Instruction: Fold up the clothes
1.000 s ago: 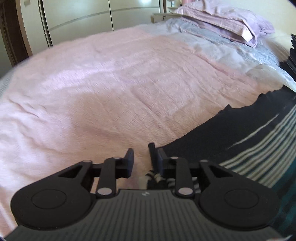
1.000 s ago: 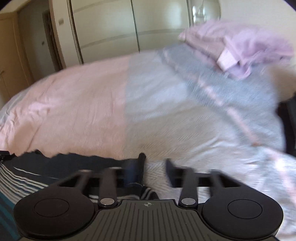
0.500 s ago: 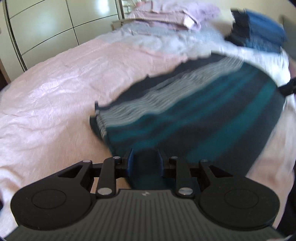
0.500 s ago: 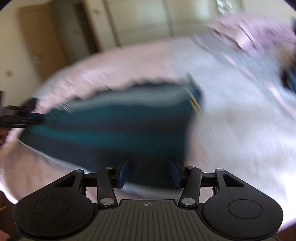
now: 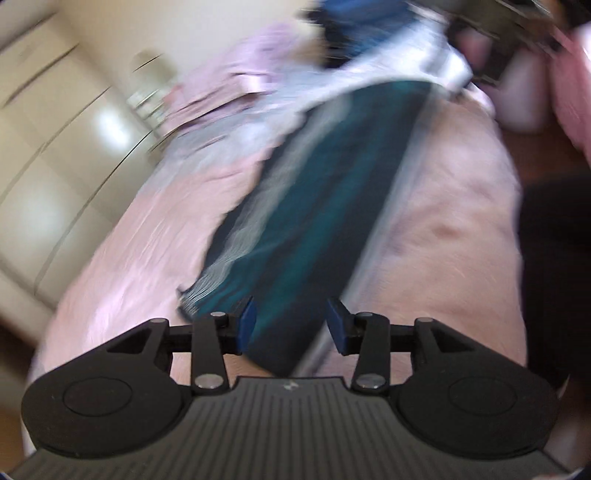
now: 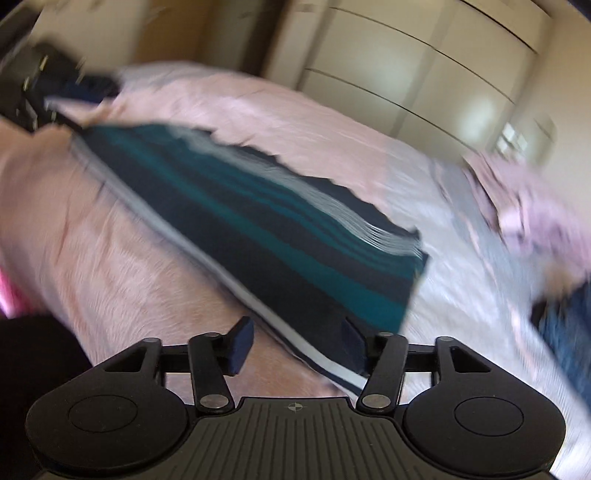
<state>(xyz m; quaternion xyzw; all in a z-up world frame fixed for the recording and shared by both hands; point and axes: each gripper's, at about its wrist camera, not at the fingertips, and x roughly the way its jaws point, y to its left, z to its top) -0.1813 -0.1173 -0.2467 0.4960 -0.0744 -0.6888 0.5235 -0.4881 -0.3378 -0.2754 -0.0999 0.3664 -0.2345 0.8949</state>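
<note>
A dark garment with teal and white stripes (image 5: 314,206) lies as a long folded strip on the pink bed cover (image 5: 443,229). My left gripper (image 5: 291,326) hovers over its near end; the jaws are opening, and the cloth passes under the gap without being pressed by the blue pads. In the right wrist view the same garment (image 6: 258,229) runs away to the upper left. My right gripper (image 6: 297,345) is over its near corner, jaws opening, pads clear of the cloth. Both views are blurred by motion.
A pile of lilac clothes (image 5: 229,85) and a stack of dark blue clothes (image 5: 354,33) sit at the bed's far end. Cream wardrobe doors (image 6: 424,74) stand beyond the bed. A grey part of the cover (image 6: 461,295) lies right of the garment.
Both grippers carried the garment's edge over and back, folding it into a narrow strip. Both views have rolled. The jaws have widened and no longer pinch the cloth.
</note>
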